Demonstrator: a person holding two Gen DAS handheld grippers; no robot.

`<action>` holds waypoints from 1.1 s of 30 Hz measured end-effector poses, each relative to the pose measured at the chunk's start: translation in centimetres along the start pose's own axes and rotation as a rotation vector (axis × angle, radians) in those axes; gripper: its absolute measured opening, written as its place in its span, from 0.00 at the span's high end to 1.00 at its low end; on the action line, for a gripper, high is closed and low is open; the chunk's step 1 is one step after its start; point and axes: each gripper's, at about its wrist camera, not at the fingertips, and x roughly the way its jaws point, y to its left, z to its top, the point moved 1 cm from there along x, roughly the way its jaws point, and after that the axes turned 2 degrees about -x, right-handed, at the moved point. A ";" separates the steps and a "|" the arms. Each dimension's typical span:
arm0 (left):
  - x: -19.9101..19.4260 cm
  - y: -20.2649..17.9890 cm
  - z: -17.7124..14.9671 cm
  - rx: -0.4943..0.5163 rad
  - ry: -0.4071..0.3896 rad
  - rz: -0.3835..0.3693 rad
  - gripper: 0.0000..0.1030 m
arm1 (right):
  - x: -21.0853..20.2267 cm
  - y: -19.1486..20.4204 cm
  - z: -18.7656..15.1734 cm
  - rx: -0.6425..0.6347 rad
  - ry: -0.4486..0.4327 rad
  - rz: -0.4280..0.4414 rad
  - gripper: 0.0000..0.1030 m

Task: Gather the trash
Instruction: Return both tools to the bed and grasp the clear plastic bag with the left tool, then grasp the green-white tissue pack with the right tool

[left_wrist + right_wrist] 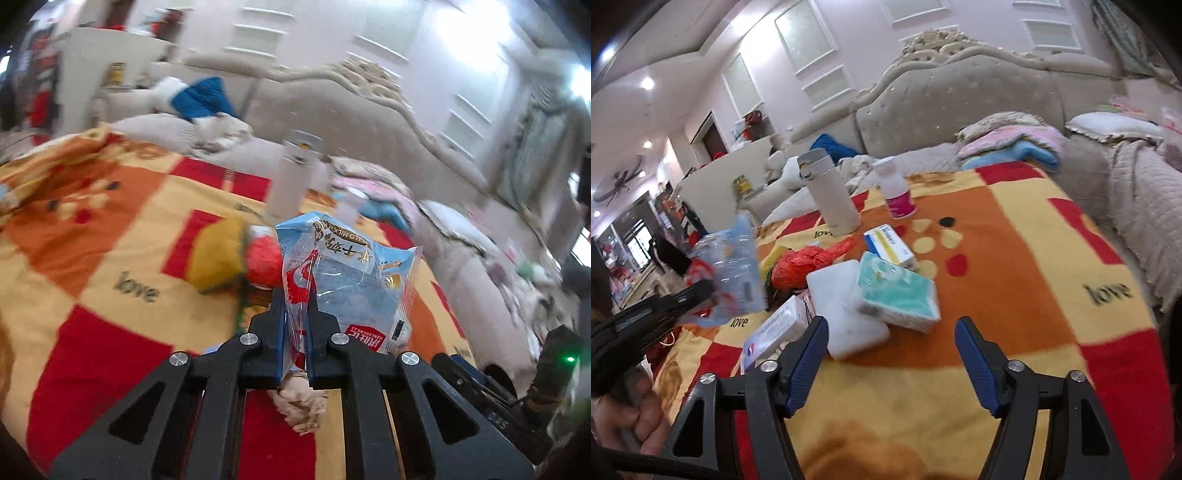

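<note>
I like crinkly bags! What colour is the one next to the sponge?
Orange-red: the crumpled bag, clearest in the right wrist view.

Both fisheye views are bright, lit from overhead. Recessed ceiling lights [647,83] flare white at the right wrist's upper left, and glare washes the wall [461,33] in the left wrist view. That view is smeared with motion blur — the headboard [369,96] is soft. Edges bow and darken into black corners.
</note>
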 end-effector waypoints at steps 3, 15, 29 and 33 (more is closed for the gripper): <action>-0.2 -0.5 -0.1 0.045 -0.039 0.078 0.94 | 1.8 0.0 0.7 0.006 0.004 0.025 0.31; 1.5 0.1 -0.5 0.052 0.010 0.095 0.94 | 7.0 0.7 1.4 -0.079 0.089 0.028 0.69; 0.7 -3.0 -1.5 0.143 0.021 0.017 0.94 | -2.9 -0.5 0.0 -0.006 -0.039 0.067 0.81; -0.1 -4.3 -2.2 0.122 0.026 0.032 0.94 | -5.0 0.6 -1.0 -0.013 -0.054 0.070 0.81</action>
